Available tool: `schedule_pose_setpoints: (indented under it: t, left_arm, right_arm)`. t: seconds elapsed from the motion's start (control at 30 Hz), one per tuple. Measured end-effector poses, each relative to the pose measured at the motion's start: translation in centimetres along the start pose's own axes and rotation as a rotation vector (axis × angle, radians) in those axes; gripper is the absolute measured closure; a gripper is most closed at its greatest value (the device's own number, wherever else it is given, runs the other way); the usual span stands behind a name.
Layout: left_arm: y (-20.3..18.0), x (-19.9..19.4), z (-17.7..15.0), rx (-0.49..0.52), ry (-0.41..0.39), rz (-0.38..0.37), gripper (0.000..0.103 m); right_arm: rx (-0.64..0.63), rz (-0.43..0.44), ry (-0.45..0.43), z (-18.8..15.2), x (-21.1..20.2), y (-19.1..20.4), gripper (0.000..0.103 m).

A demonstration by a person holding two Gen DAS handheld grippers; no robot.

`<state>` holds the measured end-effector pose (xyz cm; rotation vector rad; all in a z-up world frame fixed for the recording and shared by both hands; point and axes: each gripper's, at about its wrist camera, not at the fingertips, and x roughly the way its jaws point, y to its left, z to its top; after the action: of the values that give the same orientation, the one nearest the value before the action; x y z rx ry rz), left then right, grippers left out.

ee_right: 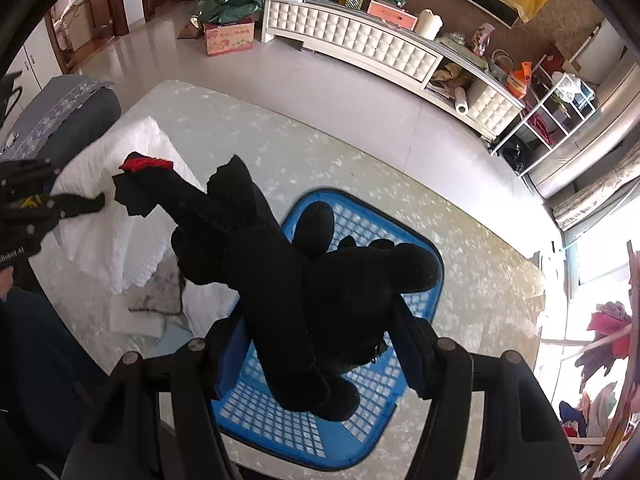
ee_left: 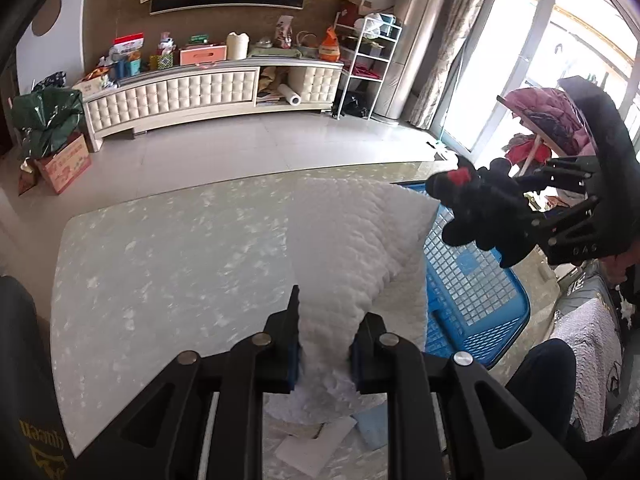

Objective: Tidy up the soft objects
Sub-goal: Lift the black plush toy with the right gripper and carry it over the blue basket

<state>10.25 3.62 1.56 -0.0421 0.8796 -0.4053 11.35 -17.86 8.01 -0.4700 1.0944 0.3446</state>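
Over blue basket [ee_right: 372, 216] | right claw [ee_right: 320, 356] grips black plush [ee_right: 288, 280], face hidden

We see a pale tiled floor [ee_left: 224, 140], a long cream tufted cabinet [ee_left: 172, 98] against a brown wall [ee_left: 116, 12], and bright daylight through the glass doors [ee_left: 516, 60].

- The right hand-held gripper [ee_right: 320, 344] has its jaws closed on a black plush toy [ee_right: 288, 280], which hangs above a blue basket [ee_right: 384, 424].
- The toy bears a red patch [ee_right: 146, 163] at its far end.
- The basket stands on a pale speckled tabletop [ee_right: 460, 312].
- At the left, the left hand-held gripper [ee_right: 100, 201] reaches over a white pillow [ee_right: 108, 216].
- A grey cloth [ee_right: 156, 294] and white cloths [ee_right: 136, 320] lie on the tabletop just beside the pillow.
- A cream cabinet [ee_right: 372, 52] stands beyond, on the floor.
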Motion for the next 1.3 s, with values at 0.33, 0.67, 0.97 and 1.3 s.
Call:
schedule_pose_setpoints:
  t: [0.33, 0.67, 0.97, 1.3]
  left_arm:
    - [-1.8, 1.9, 0.5, 0.028, 0.039, 0.011, 0.086]
    - [-1.1, 3.3, 0.9, -0.006, 0.085, 0.041, 0.086]
    - [-0.7, 4.5, 0.9, -0.025, 0.114, 0.061, 0.086]
    - [-1.1, 5.3, 1.3, -0.011, 0.138, 0.081, 0.086]
  right_arm:
    - [0.008, 0.05, 0.083, -3.2, 4.0, -1.5, 0.041]
    - [-0.055, 0.1, 0.173, -5.4, 9.5, -0.8, 0.041]
    - [-0.06, 0.113, 0.214, -6.6, 12.3, -1.2, 0.041]
    - [-0.181, -0.014, 0.26, -8.3, 14.1, 1.1, 0.041]
